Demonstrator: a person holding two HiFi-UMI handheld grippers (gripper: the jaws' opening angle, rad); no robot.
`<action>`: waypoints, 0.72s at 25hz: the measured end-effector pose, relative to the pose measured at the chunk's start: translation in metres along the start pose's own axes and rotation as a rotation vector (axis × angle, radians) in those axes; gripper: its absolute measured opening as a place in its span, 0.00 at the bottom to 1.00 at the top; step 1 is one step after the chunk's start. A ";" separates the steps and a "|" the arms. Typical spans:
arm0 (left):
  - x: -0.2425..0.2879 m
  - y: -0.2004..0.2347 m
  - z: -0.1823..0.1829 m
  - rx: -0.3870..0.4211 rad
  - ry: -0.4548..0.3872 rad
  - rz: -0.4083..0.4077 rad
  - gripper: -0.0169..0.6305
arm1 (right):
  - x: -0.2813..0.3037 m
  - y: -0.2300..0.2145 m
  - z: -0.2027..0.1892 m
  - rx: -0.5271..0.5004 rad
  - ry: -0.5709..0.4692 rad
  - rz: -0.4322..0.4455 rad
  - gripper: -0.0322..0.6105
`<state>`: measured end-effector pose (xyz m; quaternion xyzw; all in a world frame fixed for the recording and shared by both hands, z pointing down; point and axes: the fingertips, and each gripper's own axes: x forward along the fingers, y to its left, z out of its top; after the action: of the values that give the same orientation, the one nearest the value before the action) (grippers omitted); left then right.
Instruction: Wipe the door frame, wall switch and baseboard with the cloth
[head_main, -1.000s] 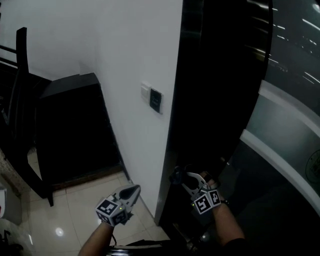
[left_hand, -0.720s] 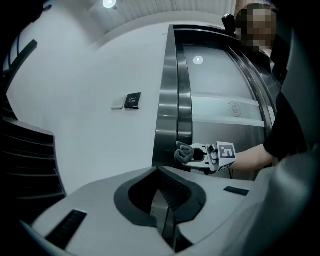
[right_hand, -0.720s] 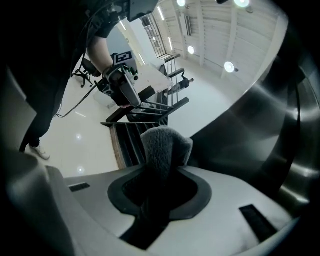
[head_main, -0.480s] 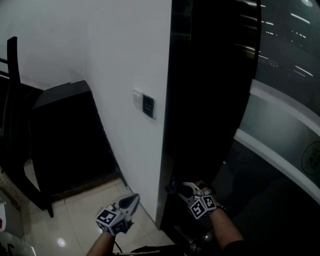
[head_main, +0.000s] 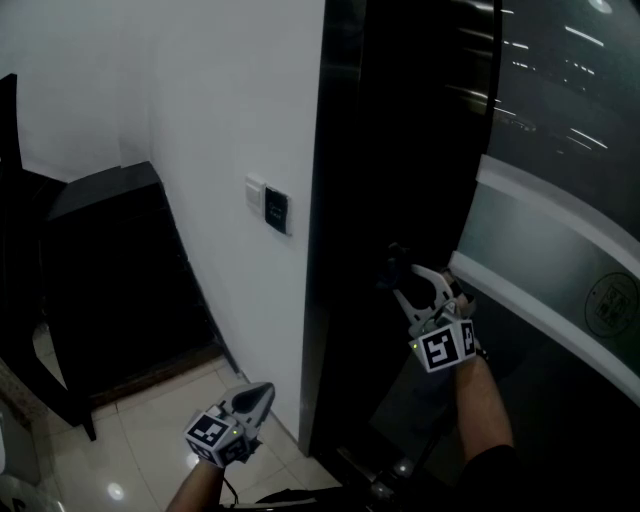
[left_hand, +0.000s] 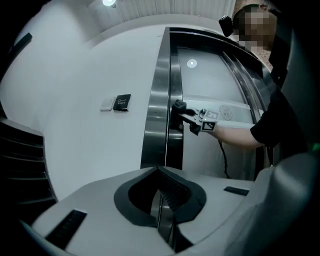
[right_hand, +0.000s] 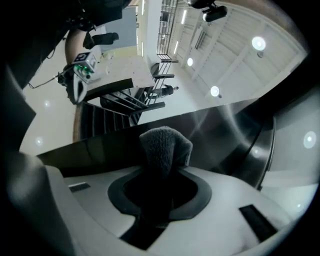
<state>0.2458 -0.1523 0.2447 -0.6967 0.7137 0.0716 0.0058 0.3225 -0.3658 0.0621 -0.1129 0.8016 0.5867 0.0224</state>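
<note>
In the head view the dark glossy door frame (head_main: 340, 200) runs upright beside the white wall, which carries the wall switch (head_main: 268, 207). My right gripper (head_main: 400, 275) is shut on a dark grey cloth (right_hand: 165, 147) and presses it against the frame's inner face at about mid-height. My left gripper (head_main: 255, 398) hangs low over the floor, left of the frame, with its jaws shut and nothing between them (left_hand: 162, 200). The left gripper view looks up at the frame (left_hand: 159, 100), the switch (left_hand: 117, 102) and the right gripper (left_hand: 182, 111). No baseboard can be made out along the wall.
A dark cabinet (head_main: 100, 270) stands against the wall at the left, with a dark chair (head_main: 15, 200) at the far left edge. Right of the frame is a glass door with a white band (head_main: 540, 240). Pale glossy tiles (head_main: 130, 440) cover the floor.
My right gripper has slid up the door frame with the cloth, from near the floor to mid-height. The left gripper has stayed low and shut.
</note>
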 end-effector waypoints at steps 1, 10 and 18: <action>0.000 -0.002 0.000 0.001 0.000 -0.003 0.01 | 0.006 -0.024 -0.002 -0.011 0.012 -0.032 0.19; -0.010 0.002 -0.005 0.010 0.006 0.027 0.00 | 0.036 -0.073 -0.021 -0.023 0.082 -0.063 0.19; -0.007 -0.001 -0.010 0.004 0.033 0.028 0.01 | 0.028 -0.025 -0.039 -0.108 0.131 0.036 0.19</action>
<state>0.2481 -0.1460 0.2553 -0.6878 0.7235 0.0587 -0.0055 0.3041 -0.4141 0.0458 -0.1376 0.7704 0.6208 -0.0468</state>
